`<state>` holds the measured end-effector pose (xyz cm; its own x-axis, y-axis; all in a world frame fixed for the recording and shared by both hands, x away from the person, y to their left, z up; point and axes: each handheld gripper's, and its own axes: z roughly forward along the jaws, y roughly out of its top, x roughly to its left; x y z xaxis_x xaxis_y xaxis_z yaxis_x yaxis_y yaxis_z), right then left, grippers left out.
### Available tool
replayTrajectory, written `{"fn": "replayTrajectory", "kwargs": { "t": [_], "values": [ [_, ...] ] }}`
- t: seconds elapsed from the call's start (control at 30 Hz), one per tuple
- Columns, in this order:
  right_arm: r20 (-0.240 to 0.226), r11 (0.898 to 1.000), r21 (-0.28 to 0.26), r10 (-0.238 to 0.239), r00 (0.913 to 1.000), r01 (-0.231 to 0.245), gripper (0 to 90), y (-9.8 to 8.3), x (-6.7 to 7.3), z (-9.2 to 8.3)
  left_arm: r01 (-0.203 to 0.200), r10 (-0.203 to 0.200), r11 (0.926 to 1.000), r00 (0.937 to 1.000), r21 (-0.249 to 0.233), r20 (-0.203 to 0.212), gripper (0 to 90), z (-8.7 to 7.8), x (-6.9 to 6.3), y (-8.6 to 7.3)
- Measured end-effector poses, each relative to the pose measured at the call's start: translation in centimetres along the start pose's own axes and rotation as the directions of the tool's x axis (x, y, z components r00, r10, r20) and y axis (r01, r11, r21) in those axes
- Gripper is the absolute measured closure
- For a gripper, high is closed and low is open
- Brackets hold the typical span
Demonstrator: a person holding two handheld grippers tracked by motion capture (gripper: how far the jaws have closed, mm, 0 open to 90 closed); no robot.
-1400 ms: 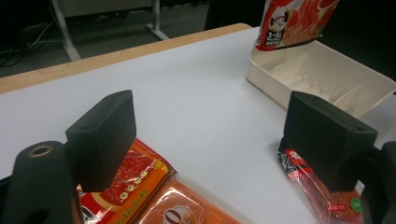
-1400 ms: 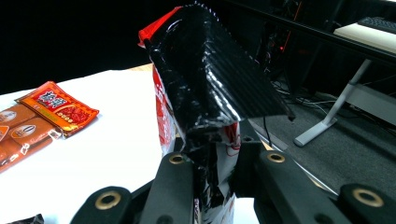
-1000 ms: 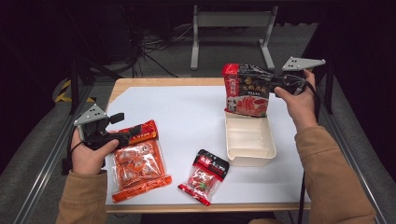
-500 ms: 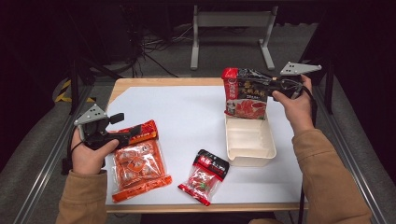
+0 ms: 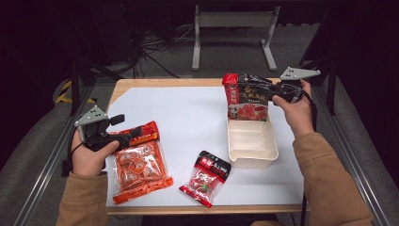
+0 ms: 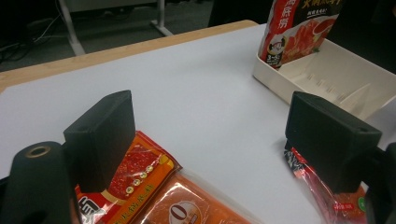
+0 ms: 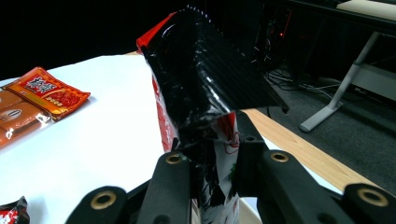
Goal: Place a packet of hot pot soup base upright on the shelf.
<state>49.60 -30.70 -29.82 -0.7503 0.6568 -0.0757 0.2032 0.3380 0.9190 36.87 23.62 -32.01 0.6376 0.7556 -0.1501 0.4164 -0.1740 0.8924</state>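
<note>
A tall red-and-black sauce packet (image 5: 246,96) is pinched at its upper edge by the right gripper (image 5: 272,92), jaws pressed tight on the foil, and is held upright with its lower end inside the far end of the white tray (image 5: 251,157). The placing step is judged to be in hand; a gentle lowering and a release are called for next. The left gripper (image 5: 123,135) is held with jaws spread wide, nothing pinched, over the top of the orange packet (image 5: 139,172). A small red packet (image 5: 205,178) lies nearby on the table (image 5: 188,113).
</note>
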Motion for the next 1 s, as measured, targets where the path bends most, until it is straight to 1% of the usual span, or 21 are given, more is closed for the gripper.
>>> {"fn": "replayTrajectory", "kwargs": {
  "t": [0.07,0.17,0.2,0.23,0.3,0.53,0.57,0.6,0.67,0.83,0.93,1.0],
  "values": [
    [-0.001,1.0,0.005,0.005,1.0,-0.005,78.5,-0.2,0.0,0.1,-0.001,0.001,1.0,1.0,0.0,0.0,17.0,0.0,0.0,0.0],
    [-0.001,0.999,0.03,0.013,0.9999,-0.013,78.0,-0.8,0.0,0.5,0.004,-0.004,1.0,1.0,0.004,0.003,17.0,0.1,0.0,-0.1],
    [-0.001,0.999,0.03,0.013,0.9999,-0.013,78.0,-0.8,0.0,0.5,0.004,-0.004,1.0,1.0,0.004,0.003,17.0,0.1,0.0,-0.1],
    [-0.004,0.999,0.031,0.027,0.9996,-0.027,77.4,-1.2,-0.1,0.7,0.003,-0.003,1.0,1.0,0.006,0.003,17.0,0.1,0.1,-0.1],
    [-0.001,0.999,0.031,0.039,0.9993,-0.039,76.9,-1.5,-0.2,0.7,0.006,-0.006,1.0,1.0,0.008,0.003,17.0,0.1,0.1,-0.1],
    [0.002,0.997,0.038,0.07,0.9976,-0.07,75.3,-2.1,-0.3,0.6,0.005,-0.005,0.9999,1.0,0.009,0.004,17.0,0.3,0.2,-0.1],
    [0.007,0.996,0.041,0.073,0.9973,-0.073,75.0,-2.2,-0.3,0.5,0.009,-0.009,0.9999,1.0,0.012,0.004,17.0,0.3,0.2,-0.1],
    [0.017,0.995,0.046,0.086,0.9961,-0.087,74.6,-2.4,-0.4,0.5,0.009,-0.009,0.9999,1.0,0.014,0.004,16.9,0.4,0.2,-0.2],
    [0.021,0.995,0.044,0.087,0.996,-0.087,74.6,-2.5,-0.4,0.5,0.007,-0.007,0.9999,1.0,0.014,0.004,16.9,0.4,0.2,-0.2],
    [0.043,0.992,0.053,0.116,0.9923,-0.118,75.9,-3.4,-0.7,0.2,0.008,-0.008,0.9998,1.0,0.02,0.004,16.9,0.5,0.2,-0.2],
    [0.042,0.989,0.048,0.137,0.9896,-0.139,75.9,-3.7,-0.9,0.2,0.007,-0.007,0.9997,1.0,0.025,0.006,16.9,0.6,0.2,-0.3],
    [0.043,0.989,0.051,0.138,0.9895,-0.14,75.8,-3.7,-0.9,0.2,0.008,-0.008,0.9996,1.0,0.026,0.006,16.9,0.6,0.2,-0.3]
  ]
}}
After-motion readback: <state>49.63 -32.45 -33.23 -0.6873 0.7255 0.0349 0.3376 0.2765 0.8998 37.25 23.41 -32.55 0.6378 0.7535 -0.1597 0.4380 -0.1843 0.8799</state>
